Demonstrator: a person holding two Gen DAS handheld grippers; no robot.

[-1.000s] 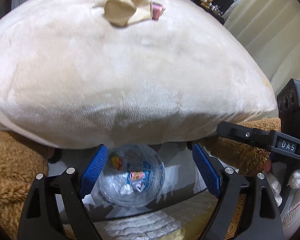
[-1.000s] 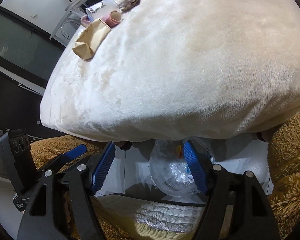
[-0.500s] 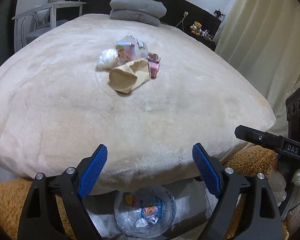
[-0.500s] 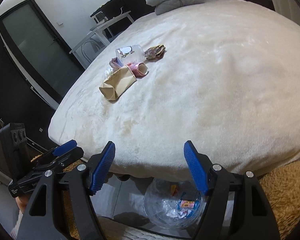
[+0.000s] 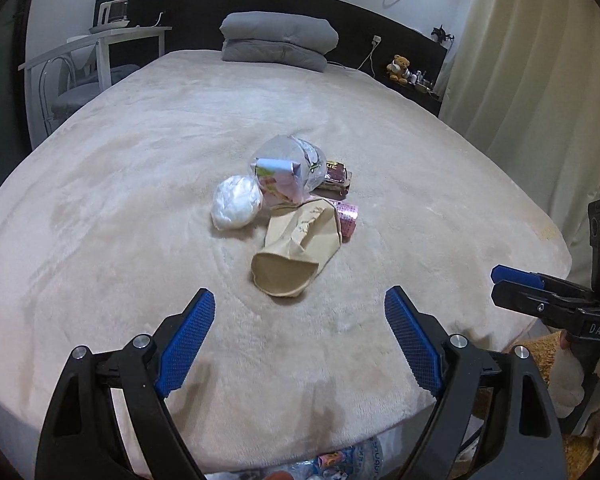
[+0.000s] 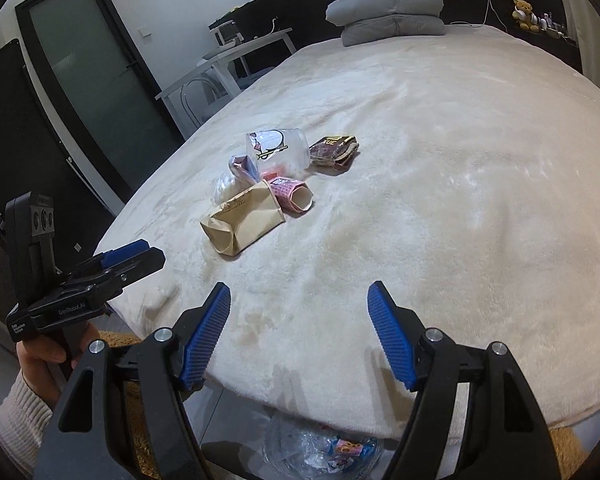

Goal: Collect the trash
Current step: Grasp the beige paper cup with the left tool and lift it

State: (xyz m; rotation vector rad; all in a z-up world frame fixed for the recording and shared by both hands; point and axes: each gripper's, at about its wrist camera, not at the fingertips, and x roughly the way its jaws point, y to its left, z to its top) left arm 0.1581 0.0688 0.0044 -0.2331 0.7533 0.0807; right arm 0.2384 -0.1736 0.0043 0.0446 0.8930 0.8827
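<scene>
At the bottom of both frames, a clear plastic bag on the floor below the bed's foot holds colourful wrappers. Mid-frame on the cream plush bed lies the trash: crushed brown paper cup, clear plastic cup, white wad, pink wrapper. My left tool and right tool hover over the bed's near edge, jaws apart, empty.

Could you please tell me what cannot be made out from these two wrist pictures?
- Clear bag of collected trash: mostly cut off by both views' bottom edges and the bed.
- White wad: right wrist view, largely behind the brown paper bag.
- Dark wrapper: left wrist view, lettering too small.
</scene>
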